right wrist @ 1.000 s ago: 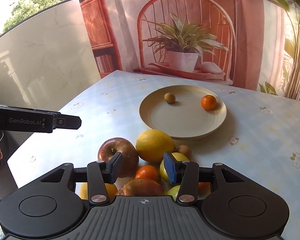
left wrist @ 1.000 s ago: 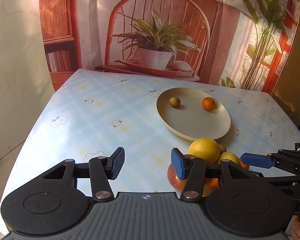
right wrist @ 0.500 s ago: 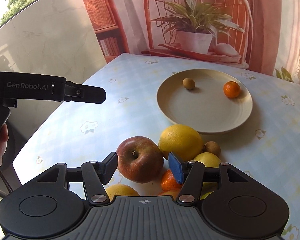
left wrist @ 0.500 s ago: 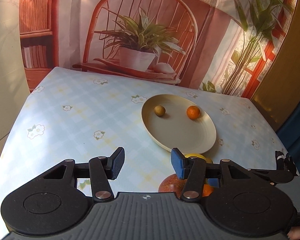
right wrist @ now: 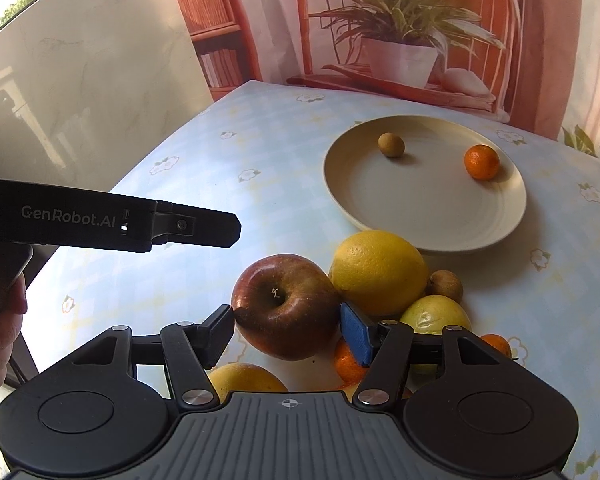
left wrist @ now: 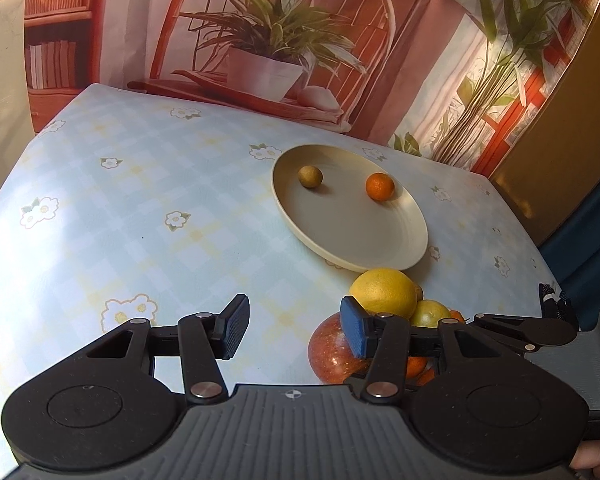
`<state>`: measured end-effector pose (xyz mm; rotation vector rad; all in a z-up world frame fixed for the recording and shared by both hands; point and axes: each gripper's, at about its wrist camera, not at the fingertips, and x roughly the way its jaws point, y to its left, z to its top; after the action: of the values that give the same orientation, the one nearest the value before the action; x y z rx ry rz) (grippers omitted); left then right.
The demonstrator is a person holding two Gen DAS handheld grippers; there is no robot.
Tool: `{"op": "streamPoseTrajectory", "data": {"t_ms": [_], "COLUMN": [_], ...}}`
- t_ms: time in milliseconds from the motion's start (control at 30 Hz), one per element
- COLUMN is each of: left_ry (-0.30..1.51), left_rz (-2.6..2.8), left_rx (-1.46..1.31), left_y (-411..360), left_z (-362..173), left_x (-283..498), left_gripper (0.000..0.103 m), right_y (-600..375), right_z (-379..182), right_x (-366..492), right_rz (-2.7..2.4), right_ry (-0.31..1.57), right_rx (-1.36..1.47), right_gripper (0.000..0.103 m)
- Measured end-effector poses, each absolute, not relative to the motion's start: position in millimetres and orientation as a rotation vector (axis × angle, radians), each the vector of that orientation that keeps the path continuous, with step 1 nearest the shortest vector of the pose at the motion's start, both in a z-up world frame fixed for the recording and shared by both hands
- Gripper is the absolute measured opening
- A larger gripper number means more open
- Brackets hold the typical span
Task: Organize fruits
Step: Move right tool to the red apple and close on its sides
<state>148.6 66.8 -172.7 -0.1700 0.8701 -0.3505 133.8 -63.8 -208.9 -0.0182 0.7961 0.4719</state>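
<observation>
Right wrist view: tongs point(right wrist: 287, 330) body hides fruit behind the apple point(right wrist: 286, 306).

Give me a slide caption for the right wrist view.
Right gripper opening around a red apple in the fruit pile, plate beyond.

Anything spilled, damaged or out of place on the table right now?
Nothing spilled or visibly damaged. The plate holds only a small orange and a small brown fruit; the remaining fruit sits heaped on the tablecloth beside it, including the apple and a large yellow citrus.
</observation>
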Motion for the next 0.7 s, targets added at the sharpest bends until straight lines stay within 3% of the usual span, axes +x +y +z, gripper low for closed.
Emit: {"op": "streamPoseTrajectory", "data": {"t_ms": [700], "left_ry": [0.893], "left_rz": [-0.316], "left_rx": [-0.228], "left_y": [86], "left_z": [-175], "left_x": [146], "left_gripper": [0.052], "right_y": [-39], "right_z": [-218], "right_x": [148], "right_rz": [0.595], "right_ry": [0.767], "right_rx": [-0.046], "right_gripper": [0.056]}}
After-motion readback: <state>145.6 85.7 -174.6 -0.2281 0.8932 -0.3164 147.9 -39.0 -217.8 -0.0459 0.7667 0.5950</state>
